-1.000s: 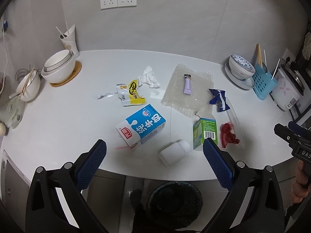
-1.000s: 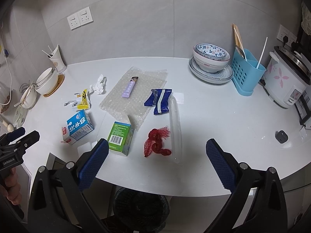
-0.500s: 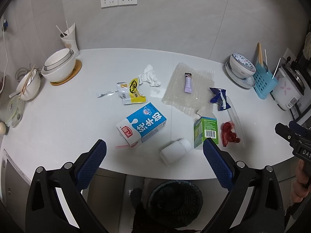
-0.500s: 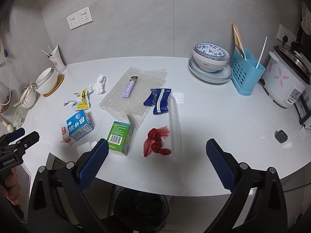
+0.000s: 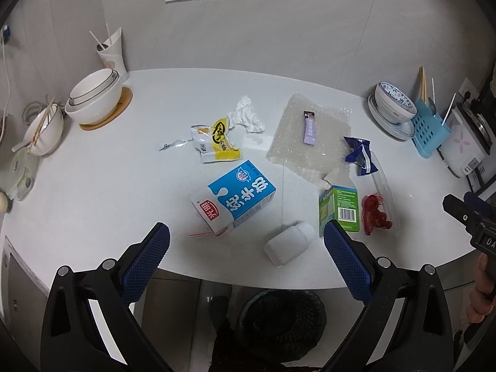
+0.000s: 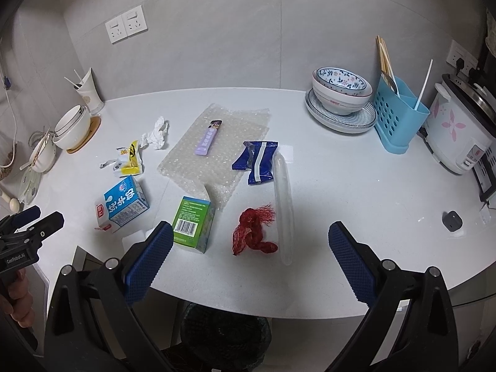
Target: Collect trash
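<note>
1. Left wrist view: bowls (image 5: 94,94) stacked on a coaster sit at ten o'clock on the white counter (image 5: 93,167), dishes rather than trash.
2. A yellow wrapper (image 5: 217,139) and a crumpled tissue (image 5: 246,117) lie near centre, toward twelve o'clock from the blue milk carton (image 5: 237,198).
3. The left gripper (image 5: 246,248) hovers off the counter's near edge, fingers spread wide and empty, with the carton and a white bottle (image 5: 290,241) lying beyond the gap between them.
4. Compared with a second ago, the litter has slid only slightly in this view and the fingers are as wide apart as before; nothing has been lifted, so collection is judged not yet begun.
5. A dark bin (image 5: 283,319) waits under the counter at six o'clock, the likely destination.
6. Right wrist view adds what the left shows only at its edge: a blue cutlery caddy (image 6: 400,117) and a rice cooker (image 6: 462,133) at two o'clock.
7. A green box (image 6: 193,223), red netting (image 6: 254,231) and a clear plastic sleeve (image 6: 283,204) lie just ahead of the right gripper (image 6: 251,260), whose fingers are likewise parted and hold nothing.
8. The white bottle is largely hidden here behind the near finger.
</note>
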Demonstrator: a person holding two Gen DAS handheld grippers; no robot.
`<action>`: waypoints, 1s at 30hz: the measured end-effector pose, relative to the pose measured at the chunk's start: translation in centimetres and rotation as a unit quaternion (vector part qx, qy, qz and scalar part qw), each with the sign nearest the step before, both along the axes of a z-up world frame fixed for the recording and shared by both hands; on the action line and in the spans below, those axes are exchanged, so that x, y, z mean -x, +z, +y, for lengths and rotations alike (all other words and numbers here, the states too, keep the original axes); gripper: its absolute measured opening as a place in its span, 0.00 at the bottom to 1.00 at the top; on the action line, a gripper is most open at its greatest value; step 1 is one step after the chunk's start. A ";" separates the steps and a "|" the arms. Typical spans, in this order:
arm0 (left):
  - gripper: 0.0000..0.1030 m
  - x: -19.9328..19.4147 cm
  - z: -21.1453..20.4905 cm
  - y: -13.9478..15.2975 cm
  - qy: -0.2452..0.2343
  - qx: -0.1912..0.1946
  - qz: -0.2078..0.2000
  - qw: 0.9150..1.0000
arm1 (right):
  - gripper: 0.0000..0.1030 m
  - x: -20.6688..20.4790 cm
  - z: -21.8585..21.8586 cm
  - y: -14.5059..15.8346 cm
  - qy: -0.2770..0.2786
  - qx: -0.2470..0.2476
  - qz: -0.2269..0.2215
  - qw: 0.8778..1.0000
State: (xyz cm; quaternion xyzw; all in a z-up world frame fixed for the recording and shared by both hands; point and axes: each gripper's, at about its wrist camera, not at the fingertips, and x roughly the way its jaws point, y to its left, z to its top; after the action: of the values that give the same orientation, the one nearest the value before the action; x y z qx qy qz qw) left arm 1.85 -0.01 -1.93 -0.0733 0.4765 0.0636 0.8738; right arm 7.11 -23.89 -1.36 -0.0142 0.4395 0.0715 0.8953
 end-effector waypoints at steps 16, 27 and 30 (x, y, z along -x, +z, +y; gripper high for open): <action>0.94 -7.8 3.6 -6.7 -0.057 0.008 0.052 0.997 | 0.91 -9.4 0.4 -5.1 -0.024 0.027 0.061 0.997; 0.92 -11.4 3.1 -10.8 -0.155 -0.011 0.091 0.984 | 0.71 -15.4 -1.6 -10.5 -0.041 0.044 0.143 0.988; 0.88 -11.9 3.0 -11.6 -0.163 -0.010 0.100 0.981 | 0.62 -16.4 -2.2 -11.9 -0.048 0.032 0.172 0.983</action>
State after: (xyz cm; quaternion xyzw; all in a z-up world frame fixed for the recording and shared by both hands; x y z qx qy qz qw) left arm 13.76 2.95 -13.56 0.0211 0.5666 -0.0682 0.8209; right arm 23.51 -26.10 -13.30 -0.0091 0.5889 0.0154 0.8080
